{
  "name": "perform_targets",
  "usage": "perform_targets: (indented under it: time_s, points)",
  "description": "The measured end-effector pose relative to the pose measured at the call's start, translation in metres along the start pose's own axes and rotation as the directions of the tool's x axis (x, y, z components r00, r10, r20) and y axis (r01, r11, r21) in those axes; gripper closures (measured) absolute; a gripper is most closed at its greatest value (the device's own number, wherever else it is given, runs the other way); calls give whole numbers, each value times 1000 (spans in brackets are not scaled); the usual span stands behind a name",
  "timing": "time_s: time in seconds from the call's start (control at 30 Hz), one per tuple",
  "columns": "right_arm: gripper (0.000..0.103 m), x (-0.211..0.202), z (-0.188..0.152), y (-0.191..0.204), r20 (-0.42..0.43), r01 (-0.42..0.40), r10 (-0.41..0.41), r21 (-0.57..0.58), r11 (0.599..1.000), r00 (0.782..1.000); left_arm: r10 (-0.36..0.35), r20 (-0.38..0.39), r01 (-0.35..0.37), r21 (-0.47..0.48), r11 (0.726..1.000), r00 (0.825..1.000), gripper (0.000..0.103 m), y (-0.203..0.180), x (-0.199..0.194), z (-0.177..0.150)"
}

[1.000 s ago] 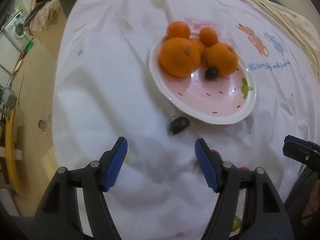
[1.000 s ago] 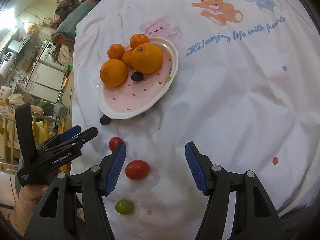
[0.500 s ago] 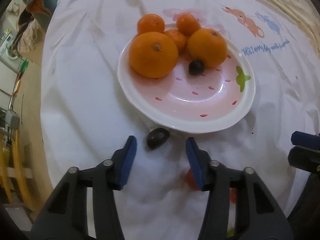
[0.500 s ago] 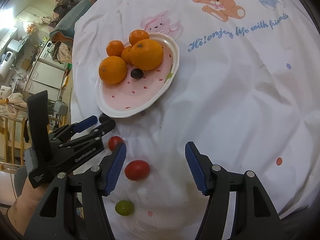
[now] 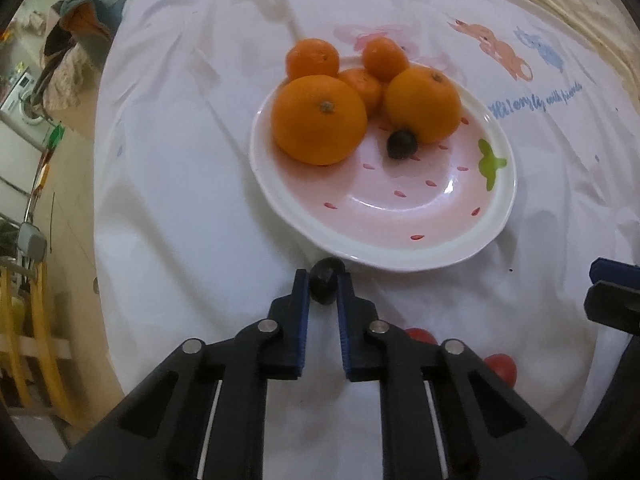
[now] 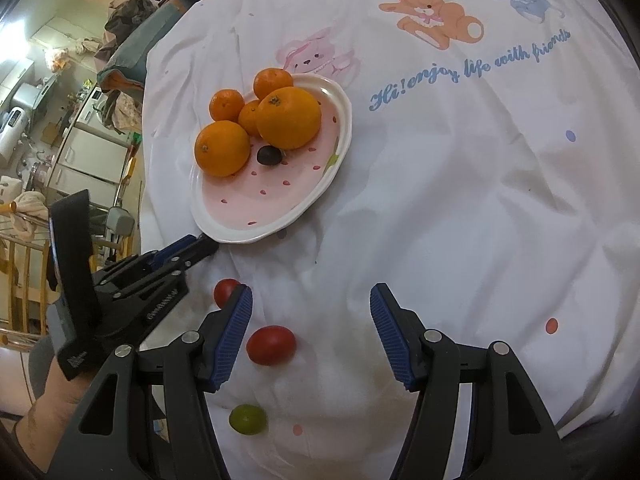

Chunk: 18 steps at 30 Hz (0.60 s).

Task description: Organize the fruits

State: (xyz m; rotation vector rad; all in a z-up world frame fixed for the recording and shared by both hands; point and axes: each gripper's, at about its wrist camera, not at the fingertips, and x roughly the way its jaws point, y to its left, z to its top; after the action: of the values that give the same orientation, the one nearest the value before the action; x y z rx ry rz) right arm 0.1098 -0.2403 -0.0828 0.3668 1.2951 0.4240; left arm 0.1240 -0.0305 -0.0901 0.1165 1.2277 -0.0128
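A pink strawberry-pattern plate [image 5: 400,216] [image 6: 280,208] on the white cloth holds several oranges [image 5: 320,120] [image 6: 288,118] and one dark grape [image 5: 401,144] [image 6: 268,156]. My left gripper [image 5: 323,286] [image 6: 200,246] is shut on a second dark grape [image 5: 325,280] on the cloth just in front of the plate's near rim. My right gripper [image 6: 310,308] is open and empty above the cloth. Two red tomatoes [image 6: 271,345] [image 6: 226,291] and a green fruit [image 6: 248,420] lie near its left finger. The tomatoes also show in the left wrist view [image 5: 500,366].
The white cloth with cartoon animals and blue lettering [image 6: 472,68] covers the round table. Its edge drops off on the left, with the floor, clothes and kitchen units [image 6: 92,148] beyond. A yellow rack [image 5: 24,340] stands by the left edge.
My left gripper moved forward to the dark grape by the plate and closed on it. My right gripper stayed open and almost still.
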Motion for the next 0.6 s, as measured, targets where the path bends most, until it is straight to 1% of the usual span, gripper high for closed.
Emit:
perform_targets:
  time_s: [0.03,0.17,0.27,0.37,0.47,0.6]
  points:
    - [38,0,0,0,0,2,-2,-1,1000,1000,-3,0,3,-8,1000,1000,96,2,0,0]
    - [38,2,0,0,-2,15,-15,-8,1000,1000,-22,-11,22,-60,998,1000,97,15,-4,-6]
    - [38,2,0,0,-2,20,-20,-9,1000,1000,-55,-11,54,-99,994,998,97,23,-13,-12]
    - [38,1,0,-1,2,24,-24,-8,1000,1000,-99,9,99,-130,987,995,98,28,-28,-18]
    - [38,0,-1,-1,5,28,-28,-8,1000,1000,-141,36,145,-155,977,989,98,33,-44,-26]
    - [38,0,-2,-1,3,26,-26,-5,1000,1000,-178,43,183,-181,966,983,98,38,-56,-36]
